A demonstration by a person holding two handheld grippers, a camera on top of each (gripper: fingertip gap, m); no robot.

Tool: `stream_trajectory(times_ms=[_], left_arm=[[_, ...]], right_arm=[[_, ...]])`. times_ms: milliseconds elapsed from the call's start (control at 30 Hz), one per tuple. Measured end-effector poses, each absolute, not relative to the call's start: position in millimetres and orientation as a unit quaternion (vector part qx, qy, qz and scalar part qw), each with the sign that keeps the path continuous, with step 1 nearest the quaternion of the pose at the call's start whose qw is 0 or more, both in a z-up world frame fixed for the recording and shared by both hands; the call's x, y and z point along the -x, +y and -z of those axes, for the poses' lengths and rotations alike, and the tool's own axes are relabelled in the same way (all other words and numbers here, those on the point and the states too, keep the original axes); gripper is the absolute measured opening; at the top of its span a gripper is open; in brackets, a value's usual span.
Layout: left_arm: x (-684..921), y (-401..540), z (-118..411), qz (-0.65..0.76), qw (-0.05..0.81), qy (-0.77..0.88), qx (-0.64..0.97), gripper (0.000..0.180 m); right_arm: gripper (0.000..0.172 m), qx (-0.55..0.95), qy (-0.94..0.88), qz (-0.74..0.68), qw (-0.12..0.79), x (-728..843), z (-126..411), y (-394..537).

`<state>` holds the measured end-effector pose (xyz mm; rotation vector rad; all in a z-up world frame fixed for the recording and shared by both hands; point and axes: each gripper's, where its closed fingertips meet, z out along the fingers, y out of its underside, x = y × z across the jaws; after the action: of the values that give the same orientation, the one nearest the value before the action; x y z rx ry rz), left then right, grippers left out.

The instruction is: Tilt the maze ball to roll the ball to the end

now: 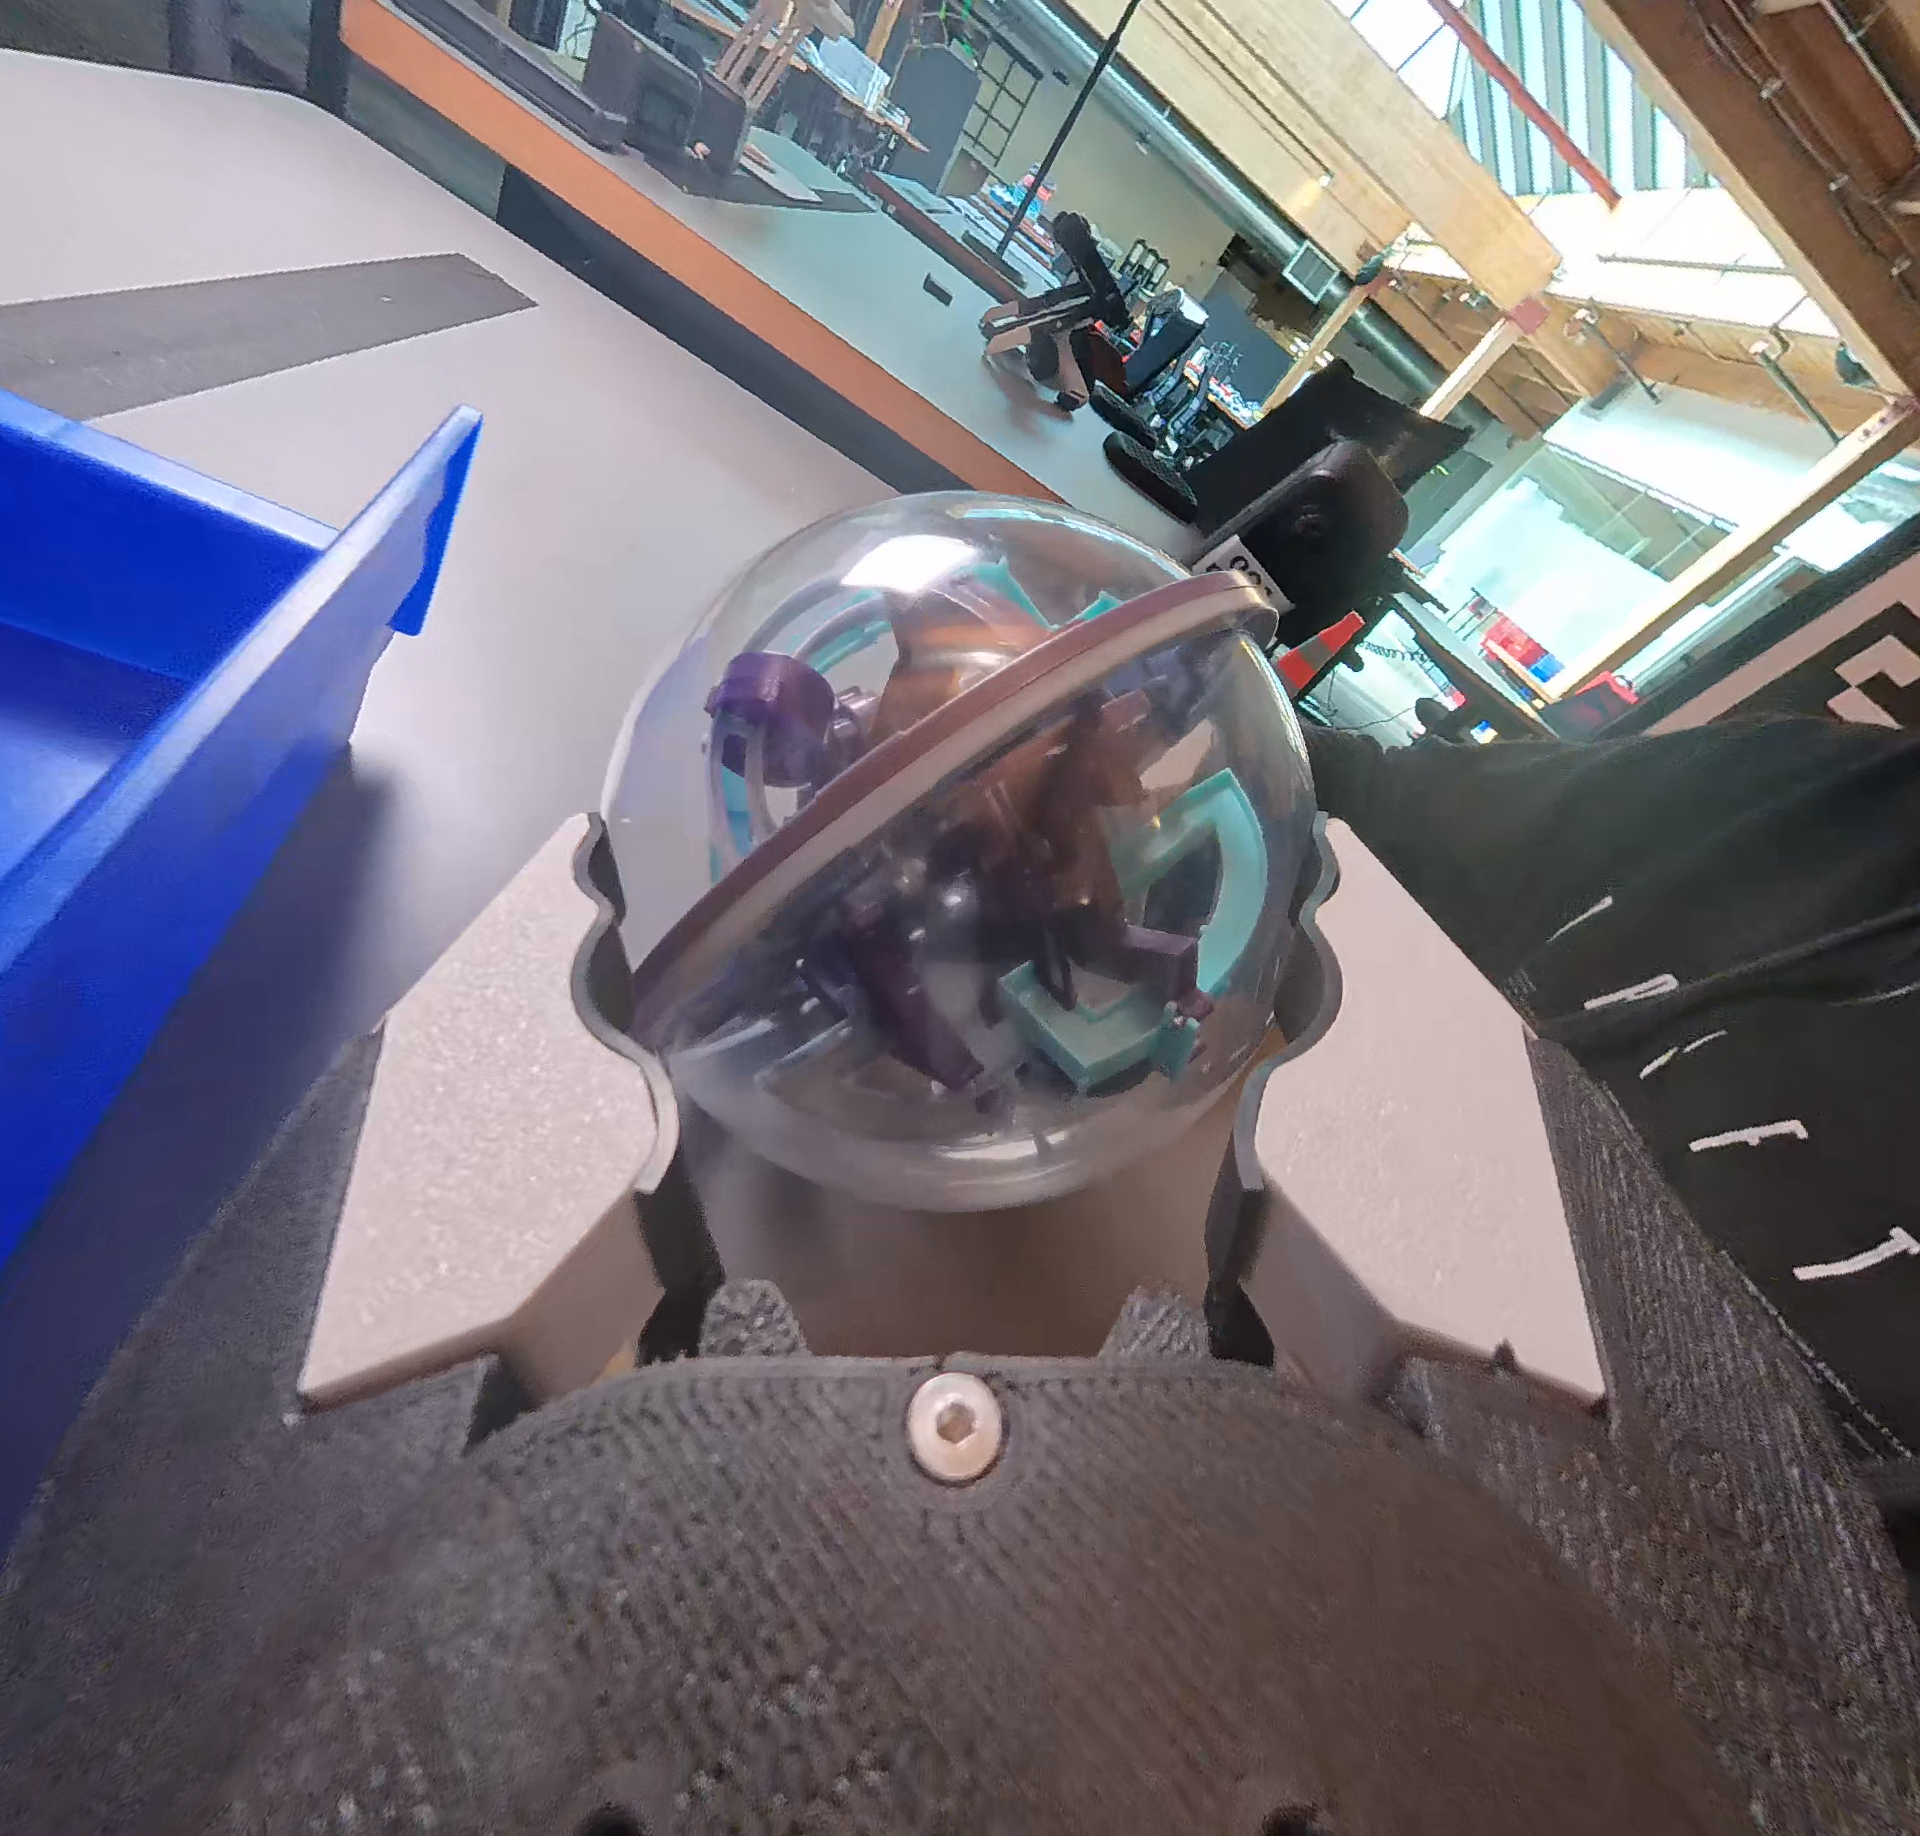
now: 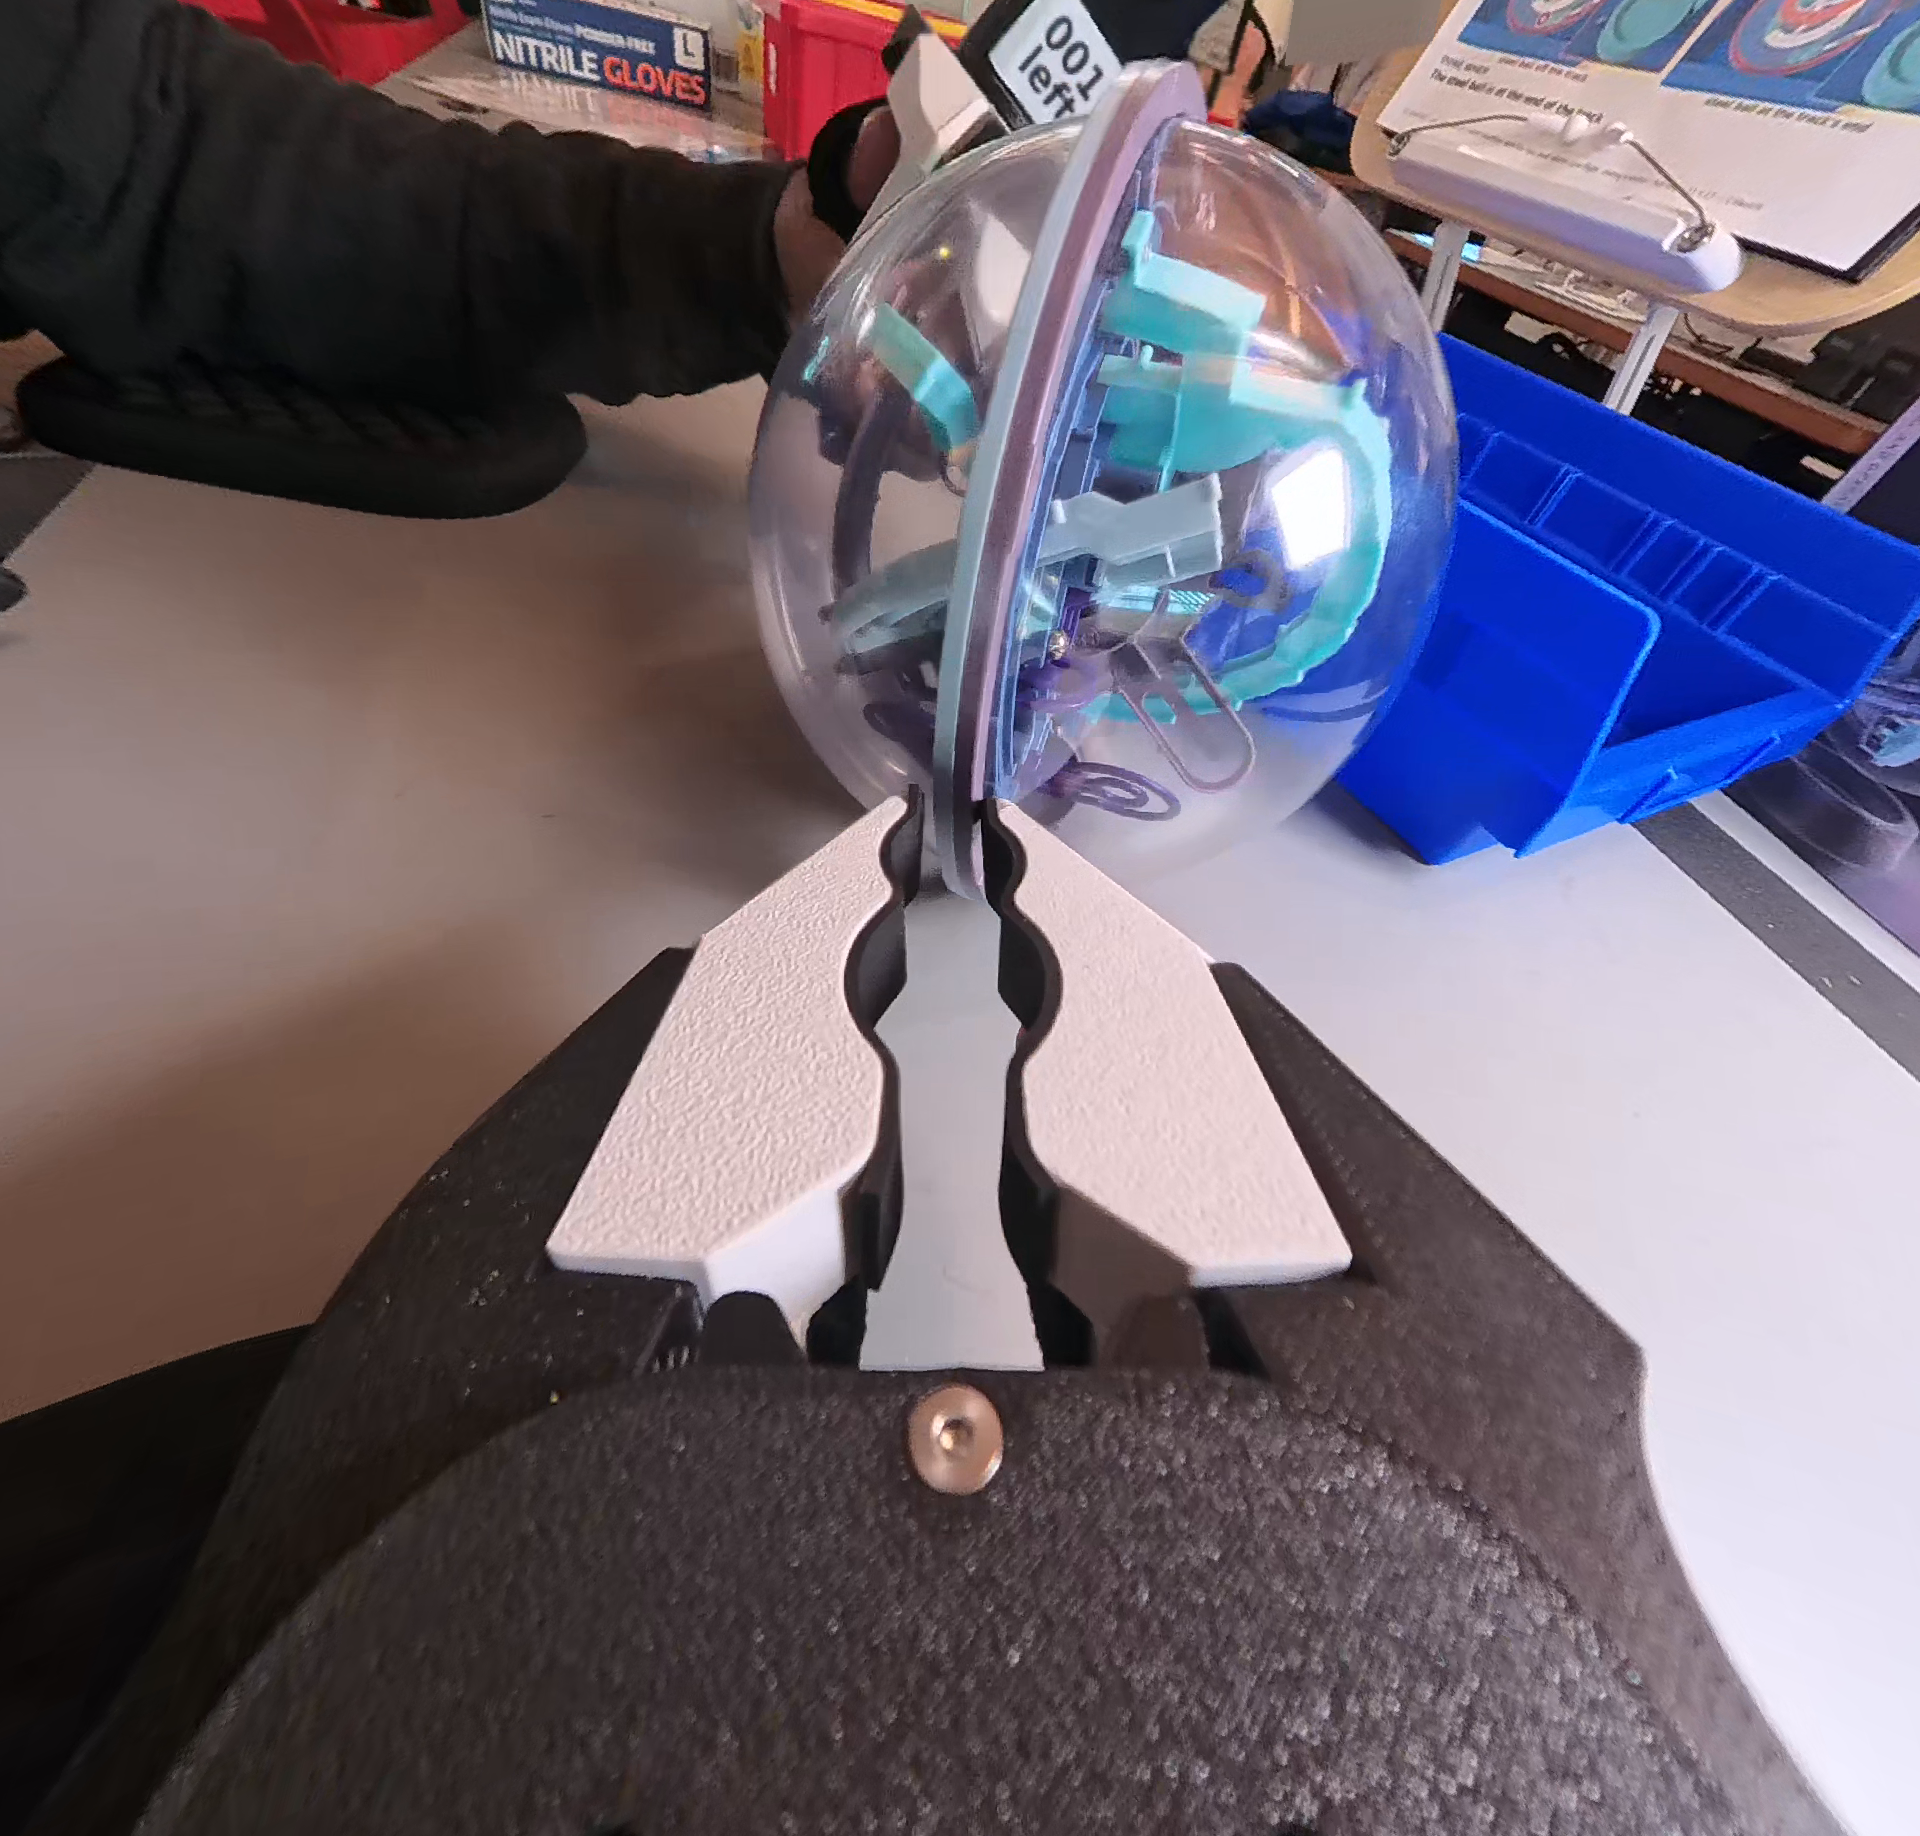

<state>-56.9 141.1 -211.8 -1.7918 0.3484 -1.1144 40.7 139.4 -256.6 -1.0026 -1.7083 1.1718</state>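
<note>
So the maze ball (image 2: 1101, 477) sits up off the table (image 2: 364, 799), wedged between the left gripper's (image 1: 951, 887) fingers, with the right gripper (image 2: 951, 841) pinching its rim from the opposite side. The bin (image 2: 1662, 643) stands on the table right of the ball in the right wrist view.

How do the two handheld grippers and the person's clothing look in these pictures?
Both grippers, left and right, look alike: white textured fingers with dark wavy pads, on a rough black printed body with one silver screw. The left one carries a white label. The person wears a black sleeve; another dark garment shows white markings.
</note>
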Motion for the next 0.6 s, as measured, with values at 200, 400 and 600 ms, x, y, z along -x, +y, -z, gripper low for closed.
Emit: stream_trajectory(times_ms=[200, 400, 600], left_arm=[[60, 152, 209, 0.469, 0.477, 0.107, 0.736, 0.124], [59, 150, 208, 0.467, 0.487, 0.115, 0.729, 0.124], [60, 134, 208, 0.468, 0.507, 0.18, 0.701, 0.123]], right_arm=[[0.006, 0.409, -0.669, -0.465, 0.411, -39, 256, 144], [0.007, 0.403, -0.674, -0.464, 0.411, -40, 256, 141], [0.007, 0.368, -0.697, -0.45, 0.42, -39, 259, 123]])
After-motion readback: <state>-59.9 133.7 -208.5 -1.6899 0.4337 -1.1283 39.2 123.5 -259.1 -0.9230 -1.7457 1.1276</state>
